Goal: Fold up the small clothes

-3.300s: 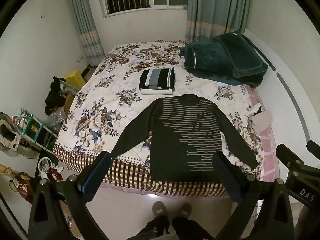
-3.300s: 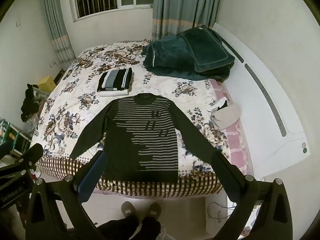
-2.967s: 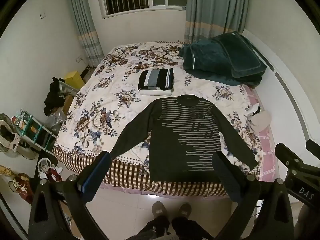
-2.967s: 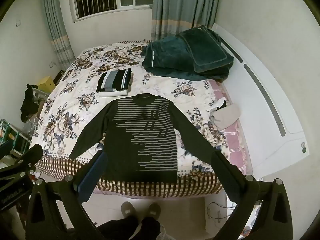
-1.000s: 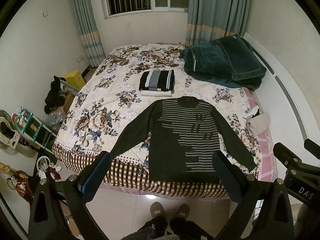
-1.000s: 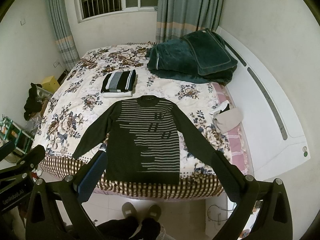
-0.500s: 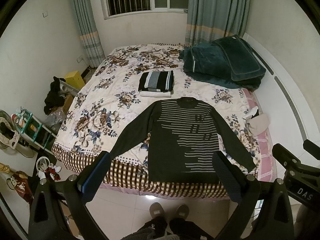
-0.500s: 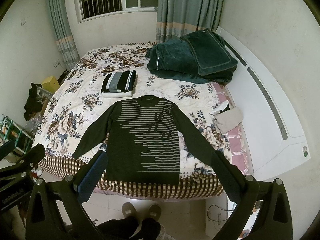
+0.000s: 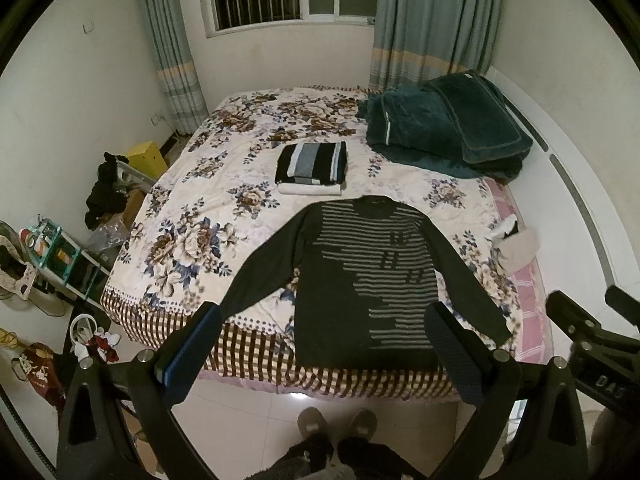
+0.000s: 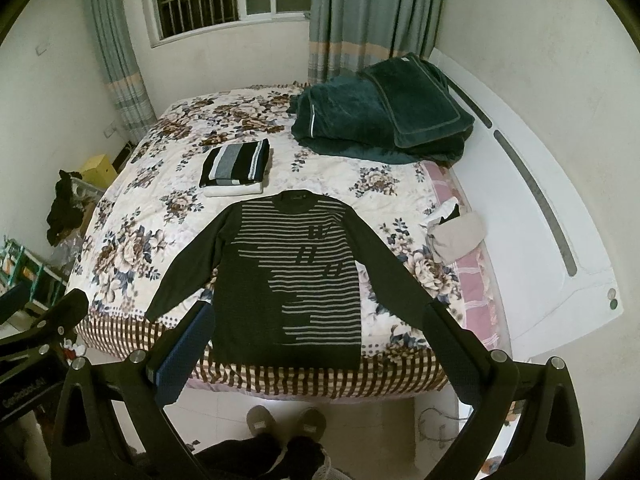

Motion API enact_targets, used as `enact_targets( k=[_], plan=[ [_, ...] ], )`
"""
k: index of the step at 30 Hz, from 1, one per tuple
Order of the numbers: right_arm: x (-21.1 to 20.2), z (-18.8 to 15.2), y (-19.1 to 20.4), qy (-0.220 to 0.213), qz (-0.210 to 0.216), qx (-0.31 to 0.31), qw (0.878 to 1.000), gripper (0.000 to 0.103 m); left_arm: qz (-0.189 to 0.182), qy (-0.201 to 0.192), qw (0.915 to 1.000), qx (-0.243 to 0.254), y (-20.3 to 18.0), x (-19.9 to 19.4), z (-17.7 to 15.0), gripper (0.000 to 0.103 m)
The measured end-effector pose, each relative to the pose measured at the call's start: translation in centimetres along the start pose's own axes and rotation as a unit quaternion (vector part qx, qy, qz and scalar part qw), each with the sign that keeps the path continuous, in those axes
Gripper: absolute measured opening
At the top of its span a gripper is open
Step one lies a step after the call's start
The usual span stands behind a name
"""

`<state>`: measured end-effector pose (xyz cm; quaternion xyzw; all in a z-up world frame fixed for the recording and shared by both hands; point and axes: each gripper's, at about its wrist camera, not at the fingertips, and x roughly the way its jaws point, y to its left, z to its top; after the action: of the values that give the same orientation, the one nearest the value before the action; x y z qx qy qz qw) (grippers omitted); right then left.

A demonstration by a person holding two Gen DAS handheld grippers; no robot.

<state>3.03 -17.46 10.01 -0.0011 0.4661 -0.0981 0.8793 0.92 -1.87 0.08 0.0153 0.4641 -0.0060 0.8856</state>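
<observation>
Both the left gripper (image 9: 320, 344) and right gripper (image 10: 316, 340) hang spread and empty above the floor at the bed's (image 9: 192, 184) foot, where the dark striped sweater (image 9: 368, 280) lies flat, sleeves splayed, folded clothes (image 9: 311, 166) beyond its collar, teal blanket (image 9: 440, 128) farther right.

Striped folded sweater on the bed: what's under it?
The folded striped sweater lies on a folded white garment, whose front edge sticks out toward the camera. The rest of it is covered, so what kind of garment it is cannot be told. Both rest on the floral bedspread.
</observation>
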Motion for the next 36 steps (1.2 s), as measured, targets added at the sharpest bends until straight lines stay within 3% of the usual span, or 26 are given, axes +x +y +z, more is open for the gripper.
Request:
enact_targets(
  k=[5,10,14,17,21,24,29,32,34,36],
  plan=[
    [5.3,0.0,-0.5,0.031,0.012,0.068,0.997,0.103,0.043,-0.032,0.9985,0.008,-1.0,5.3,1.6,0.103],
    [15.3,-2.5,-9.5,0.087,-0.033,0.191,0.977,0.103,0.06,0.001,0.998,0.022,-1.0,13.9,1.7,0.103],
    [23.2,-6.6,-18.6,0.14,-0.064,0.289,0.945,0.103,0.08,0.038,0.9952,0.041,-2.3,21.0,1.3,0.103],
    [30.2,-10.6,-25.9,0.175,-0.079,0.363,0.912,0.103,0.093,0.051,0.9934,0.044,-2.7,25.3,0.9,0.103],
    [41.0,-15.6,-35.7,0.206,-0.069,0.447,0.868,0.103,0.114,0.083,0.9893,0.036,-4.4,32.4,0.5,0.103],
    [49.1,-19.2,-41.3,0.226,-0.067,0.487,0.841,0.103,0.141,0.111,0.9833,0.032,-5.3,37.9,-0.5,0.103],
    [58.4,-24.4,-46.1,0.258,-0.083,0.548,0.791,0.101,0.167,0.192,0.9665,0.032,-6.6,45.6,-3.0,0.103],
    [62.5,-26.0,-47.8,0.257,-0.079,0.561,0.783,0.1,0.174,0.221,0.959,0.037,-7.4,48.4,-4.3,0.103],
    [64.5,-26.6,-48.3,0.252,-0.067,0.564,0.784,0.094,0.175,0.234,0.9553,0.044,-8.2,49.7,-4.8,0.103],
    [65.8,-26.5,-48.5,0.252,-0.053,0.562,0.786,0.055,0.172,0.237,0.9547,0.053,-9.0,50.4,-4.9,0.103]
  ],
)
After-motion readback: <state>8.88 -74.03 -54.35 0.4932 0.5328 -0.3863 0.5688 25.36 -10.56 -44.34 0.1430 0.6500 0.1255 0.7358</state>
